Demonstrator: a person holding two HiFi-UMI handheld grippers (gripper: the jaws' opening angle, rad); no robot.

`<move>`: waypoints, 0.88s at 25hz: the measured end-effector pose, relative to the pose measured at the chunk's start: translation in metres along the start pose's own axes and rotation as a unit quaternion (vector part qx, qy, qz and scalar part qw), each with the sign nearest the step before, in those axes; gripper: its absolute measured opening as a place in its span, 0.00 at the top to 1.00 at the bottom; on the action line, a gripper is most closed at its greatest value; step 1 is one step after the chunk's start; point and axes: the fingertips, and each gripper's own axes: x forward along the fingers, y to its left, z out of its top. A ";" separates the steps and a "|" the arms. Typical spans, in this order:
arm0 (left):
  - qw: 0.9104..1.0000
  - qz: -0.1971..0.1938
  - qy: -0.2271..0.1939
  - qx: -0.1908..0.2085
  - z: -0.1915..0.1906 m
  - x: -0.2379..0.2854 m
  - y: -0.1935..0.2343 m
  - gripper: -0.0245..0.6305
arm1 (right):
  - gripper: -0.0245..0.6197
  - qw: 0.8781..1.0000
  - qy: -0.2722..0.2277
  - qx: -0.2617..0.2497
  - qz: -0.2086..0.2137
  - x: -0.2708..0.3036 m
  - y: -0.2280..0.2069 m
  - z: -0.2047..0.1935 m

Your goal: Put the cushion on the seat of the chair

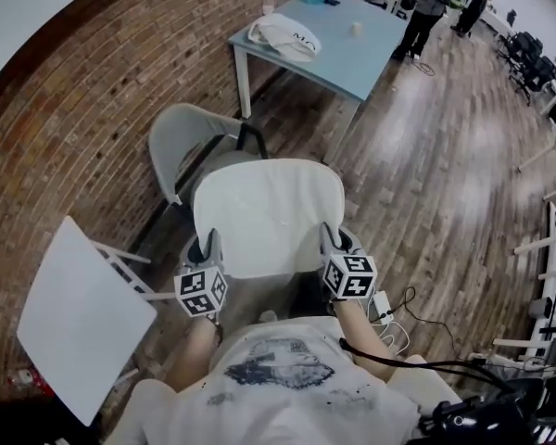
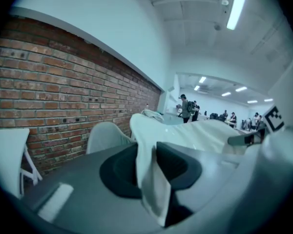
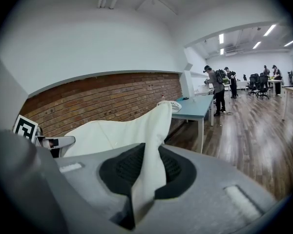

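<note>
A flat white cushion [image 1: 267, 215] hangs stretched between my two grippers in front of me. My left gripper [image 1: 207, 248] is shut on its near left edge, where the white cloth [image 2: 151, 179] folds between the dark pads. My right gripper [image 1: 332, 245] is shut on the near right edge, and the cushion [image 3: 146, 165] rises out of its jaws. A pale grey shell chair [image 1: 187, 140] stands just beyond the cushion by the brick wall; its seat is mostly hidden under the cushion. That chair [image 2: 105, 136] shows left of the cloth in the left gripper view.
A brick wall [image 1: 83, 109] runs along the left. A white folding panel [image 1: 79, 318] leans at lower left. A light blue table [image 1: 338, 49] with a white bag [image 1: 285, 35] stands ahead. People [image 1: 426, 7] stand beyond it. Cables and a white box [image 1: 385, 306] lie on the wooden floor at right.
</note>
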 end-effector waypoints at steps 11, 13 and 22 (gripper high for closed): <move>0.993 0.111 0.001 -0.049 0.020 0.104 -0.011 0.83 | 0.89 0.992 0.051 -0.047 0.103 0.145 -0.061 0.066; 0.989 0.133 0.000 -0.057 0.026 0.123 -0.016 0.83 | 0.89 0.989 0.060 -0.055 0.123 0.170 -0.073 0.079; 0.971 0.221 -0.001 -0.091 0.038 0.178 -0.032 0.83 | 0.89 0.971 0.094 -0.085 0.204 0.261 -0.105 0.120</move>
